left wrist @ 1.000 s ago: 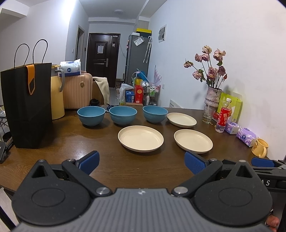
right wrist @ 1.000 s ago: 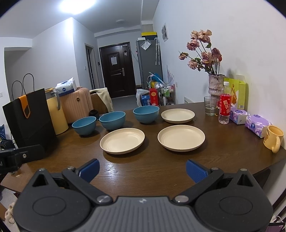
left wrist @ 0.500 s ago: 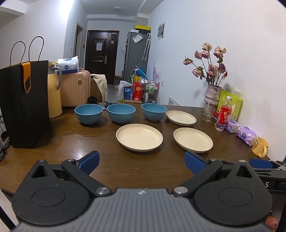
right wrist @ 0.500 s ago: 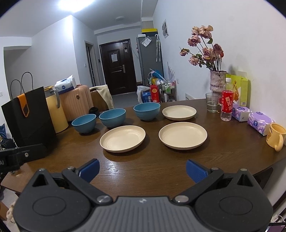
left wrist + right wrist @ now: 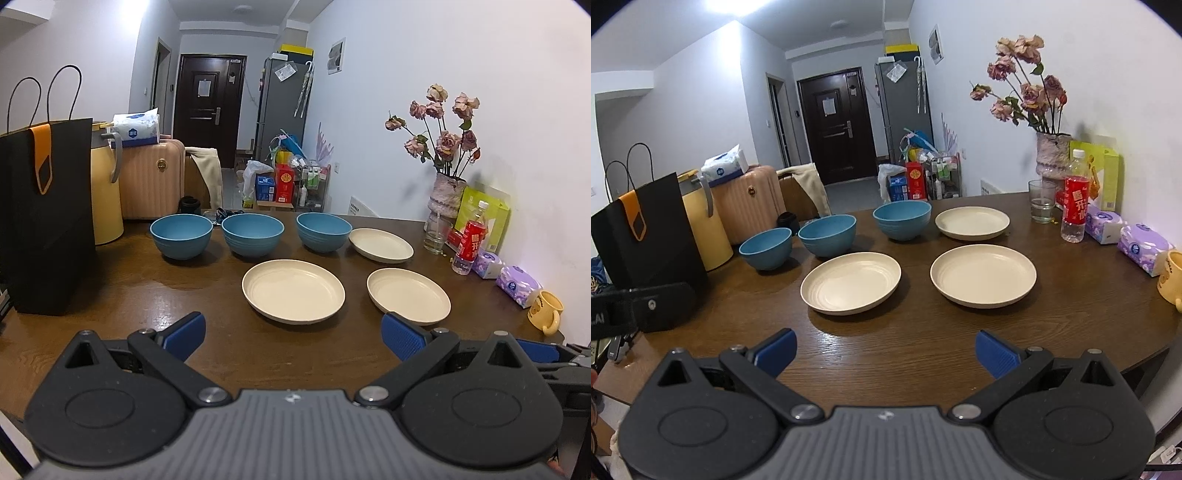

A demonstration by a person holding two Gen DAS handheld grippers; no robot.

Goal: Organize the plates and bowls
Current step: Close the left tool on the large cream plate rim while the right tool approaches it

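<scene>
Three blue bowls stand in a row along the far edge of the bench [image 5: 207,295]: the left bowl [image 5: 181,236], the middle bowl [image 5: 252,234] just beside it, and the right bowl [image 5: 323,231] a little further along. All three are upright, empty and apart from one another. At the right end of that row lies the far plate [image 5: 381,244], cream and shallow, near the right bowl but not touching it. Nearer the front edge lie two more cream plates, well apart from each other: the centre plate [image 5: 293,291] in front of the middle and right bowls, and the right plate [image 5: 408,301] in front of the far plate. None of the plates or bowls is stacked.

The left gripper [image 5: 293,330] hangs over the front edge of the bench with its blue-padded fingers spread wide and nothing between them; the centre plate lies just ahead of the gap. The right gripper [image 5: 885,349] is likewise spread wide and empty over the front edge, facing the space between the centre plate and the right plate.

At the left edge stand a black paper bag [image 5: 44,218] and, behind it, a yellow jug [image 5: 106,192]. Along the right edge, by the wall, are a vase of dried roses [image 5: 446,192], a glass [image 5: 437,235], a red-labelled bottle [image 5: 470,240], tissue packs [image 5: 517,285] and a yellow mug [image 5: 546,311].
</scene>
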